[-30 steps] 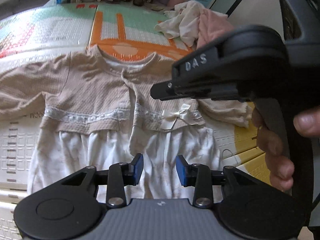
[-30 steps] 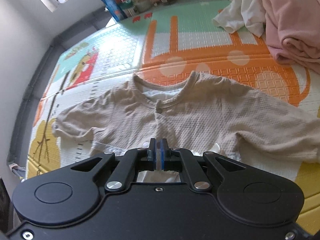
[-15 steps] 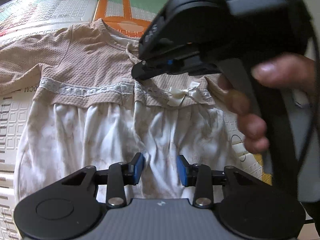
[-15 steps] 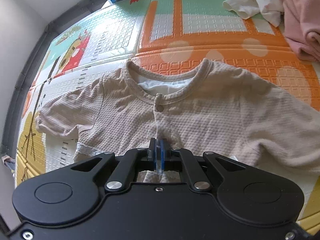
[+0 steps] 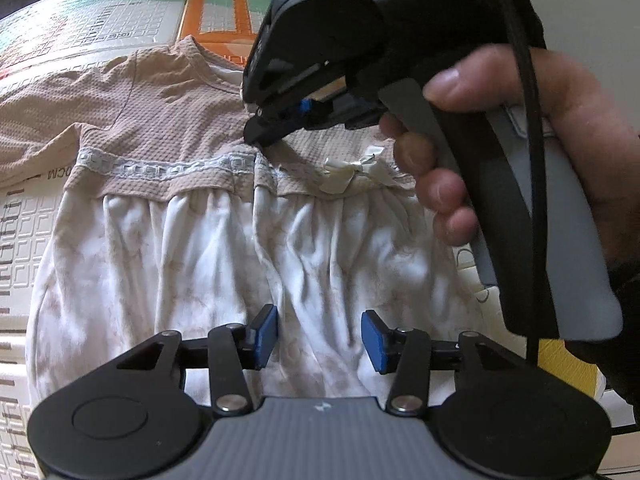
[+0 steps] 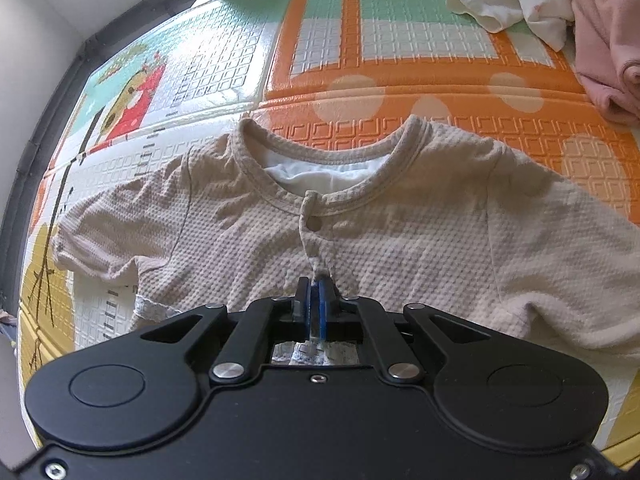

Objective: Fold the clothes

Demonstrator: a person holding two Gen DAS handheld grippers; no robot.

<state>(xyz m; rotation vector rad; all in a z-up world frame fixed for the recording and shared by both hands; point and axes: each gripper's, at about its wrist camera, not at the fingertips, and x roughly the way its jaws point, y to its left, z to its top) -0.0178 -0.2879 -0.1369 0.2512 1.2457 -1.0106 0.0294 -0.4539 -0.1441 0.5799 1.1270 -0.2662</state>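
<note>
Dress: lay face-up, spread flat on play mat. Right gripper: jaws clamped on front placket below the button. Left gripper: jaws apart over skirt. Advised: light tension along placket, seam kept centred.

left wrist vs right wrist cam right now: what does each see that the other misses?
Left wrist only: the white skirt, lace band, cream bow, the open left gripper over the skirt, and the hand on the right gripper's handle.
Right wrist only: the neckline with its button, and the pile of pink and white clothes.
Both: the beige dress bodice flat on the play mat, and the right gripper shut on the bodice's front placket.
</note>
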